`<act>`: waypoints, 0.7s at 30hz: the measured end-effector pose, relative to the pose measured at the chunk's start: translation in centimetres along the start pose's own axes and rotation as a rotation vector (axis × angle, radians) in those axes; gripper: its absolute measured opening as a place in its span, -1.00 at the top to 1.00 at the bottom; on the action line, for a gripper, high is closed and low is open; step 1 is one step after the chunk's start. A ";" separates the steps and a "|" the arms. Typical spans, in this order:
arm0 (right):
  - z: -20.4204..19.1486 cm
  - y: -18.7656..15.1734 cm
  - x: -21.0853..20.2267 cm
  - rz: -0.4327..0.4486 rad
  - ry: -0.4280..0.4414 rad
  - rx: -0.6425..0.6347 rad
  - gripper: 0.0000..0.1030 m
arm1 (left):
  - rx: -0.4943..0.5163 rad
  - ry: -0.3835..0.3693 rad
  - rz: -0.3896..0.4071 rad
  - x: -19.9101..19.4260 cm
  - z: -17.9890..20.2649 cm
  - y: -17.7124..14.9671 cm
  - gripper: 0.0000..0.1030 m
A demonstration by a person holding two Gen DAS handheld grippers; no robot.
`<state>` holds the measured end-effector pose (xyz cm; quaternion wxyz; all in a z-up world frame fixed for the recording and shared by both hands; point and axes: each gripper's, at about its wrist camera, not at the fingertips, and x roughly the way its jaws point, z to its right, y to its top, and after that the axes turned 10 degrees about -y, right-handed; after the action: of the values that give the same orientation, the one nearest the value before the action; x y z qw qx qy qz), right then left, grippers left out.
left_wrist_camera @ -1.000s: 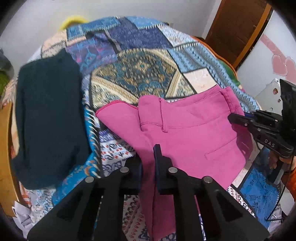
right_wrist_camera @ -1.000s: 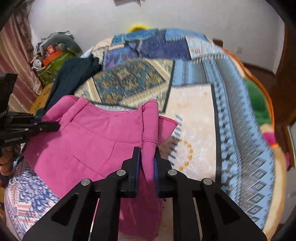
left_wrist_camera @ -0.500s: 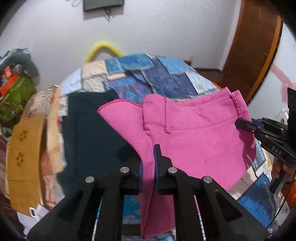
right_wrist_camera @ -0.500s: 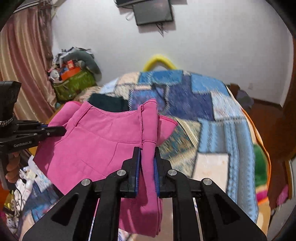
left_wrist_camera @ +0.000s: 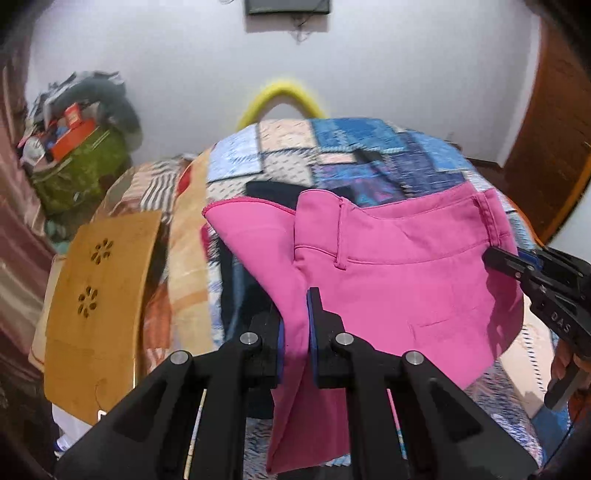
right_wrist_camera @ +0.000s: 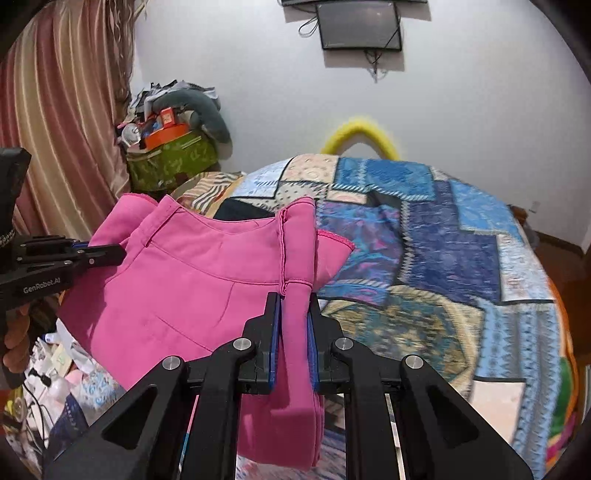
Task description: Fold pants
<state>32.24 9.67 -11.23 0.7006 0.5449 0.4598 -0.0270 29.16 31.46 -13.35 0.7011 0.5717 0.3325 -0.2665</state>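
Fingers of left gripper (left_wrist_camera: 295,328) and right gripper (right_wrist_camera: 295,332) stay clamped on pink pants (left_wrist_camera: 399,280); garment now lifted off patchwork bedspread (right_wrist_camera: 461,258), dark garment (left_wrist_camera: 269,190) far behind; ready to lay flat.

**I am working in a lived-in bedroom**

I am standing over a bed (right_wrist_camera: 461,258) that is wearing a blue patchwork cover. A dark screen (right_wrist_camera: 360,26) is hanging on the white wall, and a striped pink curtain (right_wrist_camera: 62,103) is falling at the left. A green bag (right_wrist_camera: 171,158) is overflowing with clutter in the corner, and a brown wooden door (left_wrist_camera: 546,140) is showing at the right.
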 end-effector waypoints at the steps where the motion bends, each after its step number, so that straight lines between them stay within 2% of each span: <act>1: -0.4 -0.1 0.8 -0.009 0.007 0.002 0.78 | -0.010 0.010 -0.007 0.8 -0.8 -0.2 0.79; 9: -3.3 -1.4 5.9 -0.079 0.017 -0.007 0.78 | -0.052 0.061 -0.066 6.5 -5.1 -1.9 0.80; 14: -4.1 -2.4 8.4 -0.141 -0.008 -0.039 0.77 | -0.085 0.053 -0.127 9.7 -6.8 -3.4 0.77; 17: -4.0 -2.9 8.9 -0.166 -0.020 -0.050 0.67 | -0.094 0.059 -0.134 10.0 -7.1 -4.1 0.67; 19: -3.7 -3.0 8.8 -0.182 -0.023 -0.044 0.54 | -0.121 0.075 -0.148 9.8 -7.4 -4.2 0.49; 21: -3.5 -3.2 8.4 -0.198 -0.037 -0.035 0.42 | -0.138 0.063 -0.157 9.0 -7.4 -4.4 0.43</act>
<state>33.16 15.00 -19.20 0.7124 0.4837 0.4990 -0.0982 30.37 37.83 -23.93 0.7048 0.5025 0.4158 -0.2790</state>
